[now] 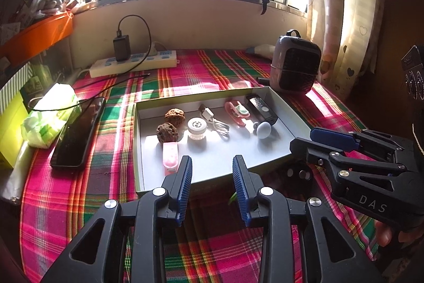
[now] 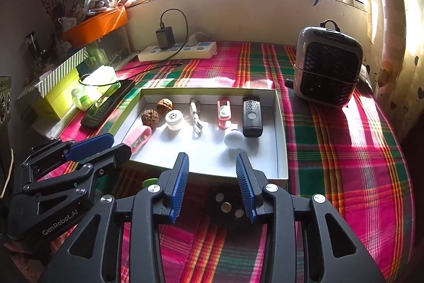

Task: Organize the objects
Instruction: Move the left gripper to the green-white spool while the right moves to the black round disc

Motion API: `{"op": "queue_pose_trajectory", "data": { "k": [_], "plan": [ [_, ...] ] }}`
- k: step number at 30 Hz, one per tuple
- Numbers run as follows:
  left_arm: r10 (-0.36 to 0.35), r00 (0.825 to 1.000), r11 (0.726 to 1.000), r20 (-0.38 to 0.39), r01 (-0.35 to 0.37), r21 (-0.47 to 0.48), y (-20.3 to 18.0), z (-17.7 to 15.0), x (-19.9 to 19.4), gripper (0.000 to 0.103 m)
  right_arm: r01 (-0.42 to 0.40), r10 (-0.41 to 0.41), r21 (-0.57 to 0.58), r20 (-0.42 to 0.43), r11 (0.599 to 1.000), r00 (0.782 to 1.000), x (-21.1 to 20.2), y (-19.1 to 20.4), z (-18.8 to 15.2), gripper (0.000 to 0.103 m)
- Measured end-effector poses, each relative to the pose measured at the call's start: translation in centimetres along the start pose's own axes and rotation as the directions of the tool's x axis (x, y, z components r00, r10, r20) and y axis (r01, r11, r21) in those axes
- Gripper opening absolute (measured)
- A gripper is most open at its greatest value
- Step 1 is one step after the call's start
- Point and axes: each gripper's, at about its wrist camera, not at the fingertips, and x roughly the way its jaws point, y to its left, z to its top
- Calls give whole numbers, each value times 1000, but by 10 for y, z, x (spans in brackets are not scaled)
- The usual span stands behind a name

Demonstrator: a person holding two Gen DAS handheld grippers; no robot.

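A shallow grey box lid (image 1: 288,123) (image 2: 280,129) lies on the plaid cloth. In it are two walnuts (image 1: 169,123) (image 2: 156,112), a small clear jar (image 1: 195,127) (image 2: 174,120), a white USB cable (image 1: 216,121) (image 2: 195,116), a pink clip (image 1: 237,112) (image 2: 223,112), a black remote (image 1: 262,108) (image 2: 251,114), a white round knob (image 1: 263,130) (image 2: 233,138) and a pink strap (image 1: 170,157) (image 2: 137,137). My left gripper (image 1: 212,163) (image 2: 116,145) is open and empty at the lid's near edge. My right gripper (image 2: 212,161) (image 1: 304,139) is open and empty at the lid's near right corner.
A black phone (image 1: 76,134) (image 2: 108,102) and a tissue pack (image 1: 50,116) lie left of the lid. A power strip with a charger (image 1: 132,61) (image 2: 177,49) sits at the back. A grey fan heater (image 1: 296,65) (image 2: 327,68) stands at back right. A black round disc (image 2: 226,206) lies before the lid.
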Motion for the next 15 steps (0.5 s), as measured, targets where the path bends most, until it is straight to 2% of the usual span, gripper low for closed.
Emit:
{"op": "queue_pose_trajectory", "data": {
  "k": [12, 15],
  "plan": [
    [-35, 999, 999, -18, 35, -2, -2, -17, -8, 30, 14, -14, 10, -1, 1000, 1000, -13, -6, -22, 39],
    [-58, 998, 998, -25, 58, -6, -2, -22, -8, 34, 35, -35, 12, -12, 999, 999, -13, -11, -30, 46]
  ]
}}
